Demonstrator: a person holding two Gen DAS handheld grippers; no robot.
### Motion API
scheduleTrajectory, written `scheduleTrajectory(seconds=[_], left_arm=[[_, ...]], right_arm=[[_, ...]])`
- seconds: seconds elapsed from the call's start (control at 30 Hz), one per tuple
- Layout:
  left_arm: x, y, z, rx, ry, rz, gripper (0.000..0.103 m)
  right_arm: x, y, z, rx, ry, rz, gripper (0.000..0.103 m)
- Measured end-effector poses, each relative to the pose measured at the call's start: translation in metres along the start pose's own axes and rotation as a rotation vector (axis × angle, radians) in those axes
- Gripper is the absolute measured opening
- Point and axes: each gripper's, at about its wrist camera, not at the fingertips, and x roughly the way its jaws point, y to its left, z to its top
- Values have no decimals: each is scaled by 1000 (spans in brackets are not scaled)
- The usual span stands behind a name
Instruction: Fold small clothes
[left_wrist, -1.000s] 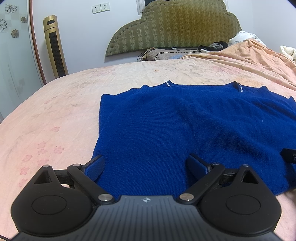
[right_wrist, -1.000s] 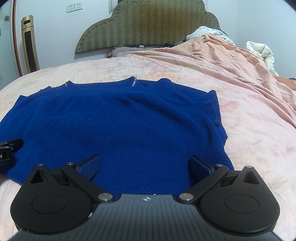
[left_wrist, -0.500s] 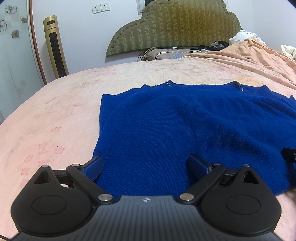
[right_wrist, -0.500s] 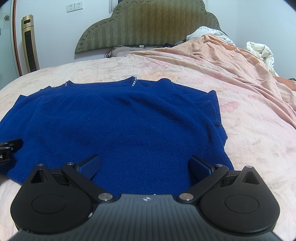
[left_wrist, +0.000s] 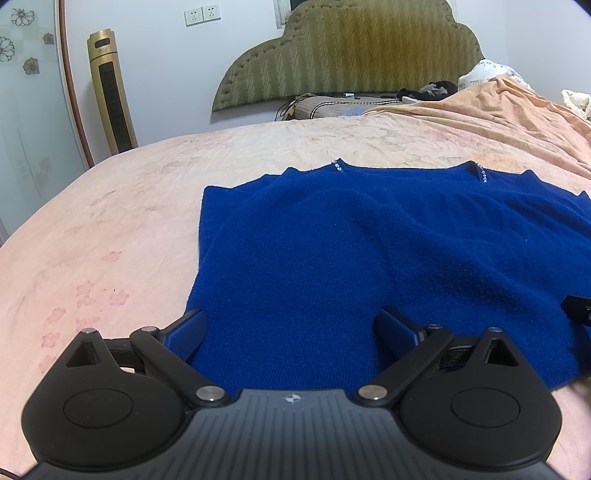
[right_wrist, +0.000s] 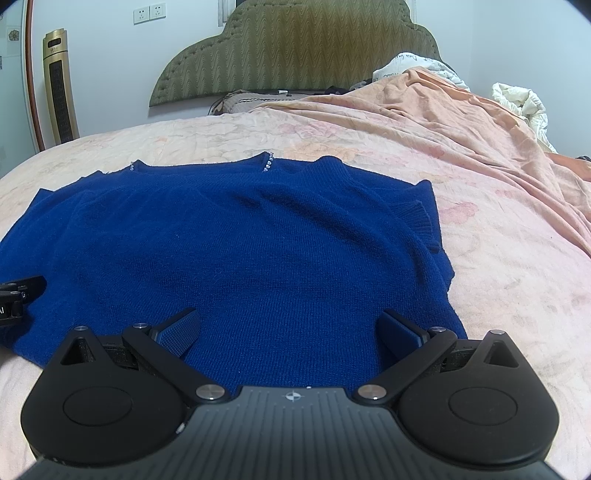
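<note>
A dark blue knit sweater lies spread flat on the bed, neckline with small rhinestones at the far side, hem toward me. In the right wrist view the same sweater fills the middle. My left gripper stands open over the hem's left part, nothing between its fingers. My right gripper is open too, above the hem's right part. Each gripper's tip shows at the edge of the other's view: the right gripper and the left gripper.
The bed's pink floral sheet stretches left of the sweater. A rumpled orange blanket covers the right side. A green padded headboard and pillows stand at the back, a gold tower fan by the wall.
</note>
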Motion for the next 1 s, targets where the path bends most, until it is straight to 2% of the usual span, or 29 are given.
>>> scheduleTrajectory(seconds=[0.1, 0.23, 0.33, 0.43, 0.57, 0.67, 0.73, 0.83, 0.9, 1.0], left_arm=[[-2, 1, 1, 8, 4, 2, 100], [-11, 15, 14, 47, -3, -46, 100], [-14, 43, 31, 56, -46, -24, 100], [0, 79, 49, 11, -14, -68, 100], [37, 123, 70, -99, 100, -202, 100], [66, 141, 79, -167, 172, -289, 100], [84, 148, 82, -208, 221, -375, 100], [108, 151, 87, -261, 267, -526, 102], [119, 147, 94, -264, 267, -579, 102], [138, 139, 103, -292, 273, -648, 103]], right_arm=[[0, 0, 0, 0, 0, 0, 103], [-2, -1, 0, 5, -7, -2, 102], [-14, -3, 1, 53, -55, -22, 103], [-31, 10, 4, 34, -114, 11, 103], [-53, 57, 3, -144, -154, 92, 103], [-65, 102, -6, -320, -148, 152, 103], [-68, 135, -15, -463, -127, 175, 102], [-71, 175, -34, -659, -154, 161, 102], [-67, 197, -45, -763, -197, 112, 102], [-58, 217, -47, -832, -270, 41, 102]])
